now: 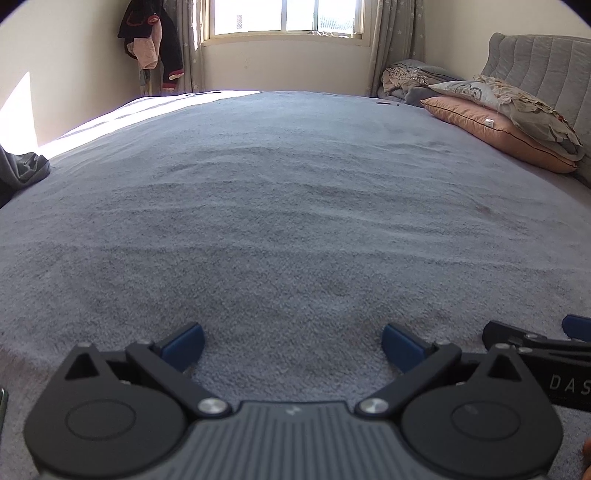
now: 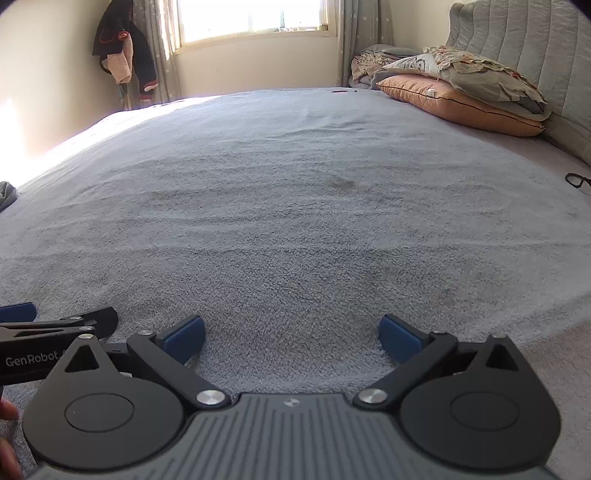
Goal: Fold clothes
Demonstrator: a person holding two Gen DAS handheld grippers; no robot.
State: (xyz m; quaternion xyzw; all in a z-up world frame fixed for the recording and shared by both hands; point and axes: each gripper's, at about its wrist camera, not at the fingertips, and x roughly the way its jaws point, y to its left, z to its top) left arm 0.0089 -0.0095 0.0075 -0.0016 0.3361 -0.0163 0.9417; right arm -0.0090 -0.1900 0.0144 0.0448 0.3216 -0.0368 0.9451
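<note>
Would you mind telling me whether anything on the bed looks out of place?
Nothing is damaged or spilled. The grey garment lies crumpled at the left edge of the bed, and the bedding on the orange pillow is untidy.

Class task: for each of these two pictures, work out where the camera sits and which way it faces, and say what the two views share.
Left wrist: behind the open left gripper, facing across the grey bed cover; the right gripper shows at its right edge.
Right wrist: behind the open right gripper, facing likewise; the left gripper shows at its left edge.
Shared: window, hanging jacket, orange pillow.
</note>
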